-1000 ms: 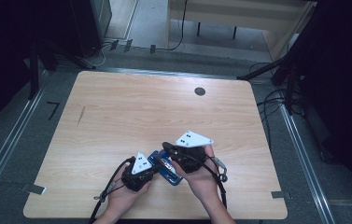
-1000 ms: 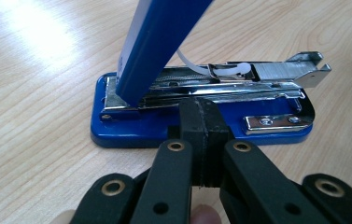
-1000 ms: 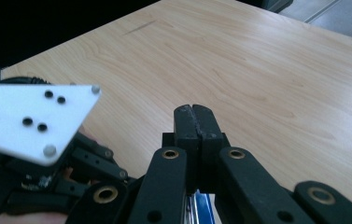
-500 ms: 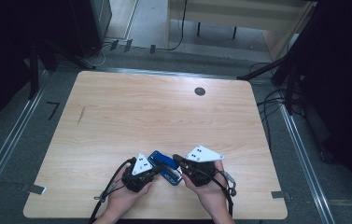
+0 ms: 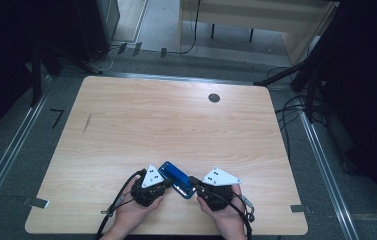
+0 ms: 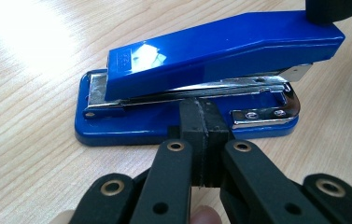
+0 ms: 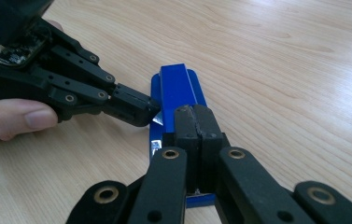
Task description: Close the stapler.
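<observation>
The left hand-held gripper [image 5: 162, 184] has its two black jaws pressed together with nothing between them; in the left gripper view [image 6: 203, 122] their joined tips push against the long side of a blue metal-and-plastic stapler [image 6: 197, 79], in the gap between its top arm and its base. Across the stapler from it, the right hand-held gripper [image 5: 195, 183] is likewise pressed together and empty; in the right gripper view [image 7: 196, 122] its tips rest on top of the stapler's [image 7: 176, 88] near end. The left hand-held gripper [image 7: 134, 108] comes in there from the left and meets the stapler's side just ahead of the right one's tips.

The stapler [image 5: 176, 179] lies flat between the two hand-held grippers, its far end angled away from them towards the middle of the desk. Under everything is a light wooden desk [image 5: 141, 125] with rounded corners; on its far side, well apart from the hand-held grippers, sits a small round dark cable hole [image 5: 214, 98]. Beyond the desk is a grey floor [image 5: 21, 150] with black cables [image 5: 291, 107], and pale wooden furniture [image 5: 256, 15] stands at the back of a dim room.

Counted: two hand-held grippers, two hands, one stapler, one desk.
</observation>
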Tool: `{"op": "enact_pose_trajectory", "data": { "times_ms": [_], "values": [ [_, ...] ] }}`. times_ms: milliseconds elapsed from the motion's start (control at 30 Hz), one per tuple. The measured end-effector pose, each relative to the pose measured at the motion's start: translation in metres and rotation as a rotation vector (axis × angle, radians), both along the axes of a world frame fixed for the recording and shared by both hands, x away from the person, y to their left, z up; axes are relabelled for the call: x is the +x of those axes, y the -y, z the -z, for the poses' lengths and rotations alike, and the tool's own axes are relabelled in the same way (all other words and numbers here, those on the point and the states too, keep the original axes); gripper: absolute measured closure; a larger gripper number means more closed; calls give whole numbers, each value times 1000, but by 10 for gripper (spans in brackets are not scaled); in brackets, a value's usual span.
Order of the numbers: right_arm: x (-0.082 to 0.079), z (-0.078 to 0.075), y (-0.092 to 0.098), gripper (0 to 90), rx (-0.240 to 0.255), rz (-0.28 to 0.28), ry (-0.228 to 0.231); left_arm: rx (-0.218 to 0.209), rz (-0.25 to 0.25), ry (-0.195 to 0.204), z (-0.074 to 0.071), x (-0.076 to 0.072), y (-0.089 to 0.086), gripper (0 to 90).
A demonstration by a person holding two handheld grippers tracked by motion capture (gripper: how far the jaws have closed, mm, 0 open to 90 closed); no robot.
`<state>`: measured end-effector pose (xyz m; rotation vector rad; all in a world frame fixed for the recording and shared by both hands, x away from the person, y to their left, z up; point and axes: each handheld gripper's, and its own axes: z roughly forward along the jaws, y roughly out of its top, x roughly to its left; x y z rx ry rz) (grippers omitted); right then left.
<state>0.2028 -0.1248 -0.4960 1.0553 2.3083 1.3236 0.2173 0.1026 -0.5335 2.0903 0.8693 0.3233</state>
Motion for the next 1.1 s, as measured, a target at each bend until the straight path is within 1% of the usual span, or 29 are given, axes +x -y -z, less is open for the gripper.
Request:
{"op": "enact_pose_trajectory", "data": {
  "times_ms": [67,133,167,200,267,300,333,400,433,500,533,567,633,667,733,767,833,933,967,1067,1100],
  "values": [
    [-3,1,-2,900,-17,5,2,2,1,1,0,0,0,900],
    [-5,6,-5,900,-43,8,6,4,3,1,0,0,0,900],
    [-7,8,-5,900,-21,6,7,6,3,0,0,0,0,900],
    [-8,8,-5,900,-15,7,2,5,3,1,0,0,0,900],
    [-10,8,-8,900,-52,14,8,6,3,-1,0,0,0,900],
    [-11,9,-8,900,-54,20,17,6,3,-1,0,0,0,900],
    [-12,9,-8,900,-59,31,23,5,1,-2,0,0,0,900],
    [-12,9,-7,900,-98,64,50,6,2,-1,0,0,0,900],
    [-11,9,-5,900,-103,81,53,7,3,0,0,0,0,900],
    [-9,10,1,900,-42,90,10,3,2,-2,0,0,0,900],
    [-9,11,3,900,-22,88,7,2,1,-4,0,0,0,900],
    [-10,11,3,900,-6,85,15,0,0,-5,0,0,0,900],
    [-12,7,4,900,31,85,33,-3,-2,-8,0,0,0,900],
    [-12,5,4,900,30,85,32,-6,-2,-12,0,1,-1,900],
    [-14,4,4,900,63,82,13,-8,-5,-10,0,1,-1,900],
    [-15,5,4,900,72,79,6,-9,-5,-7,0,1,-2,900],
    [-19,7,2,900,58,72,5,-26,-11,-10,0,1,-3,900],
    [-23,8,2,900,56,72,5,-56,-25,-10,-1,0,-8,900],
    [-24,9,2,900,54,73,8,-58,-30,-9,-1,0,-9,900],
    [-27,11,1,900,58,68,-3,-77,-46,8,-2,-3,-12,854],
    [-29,12,0,900,63,62,-11,-77,-53,14,-2,-4,-13,841]
  ]
}}
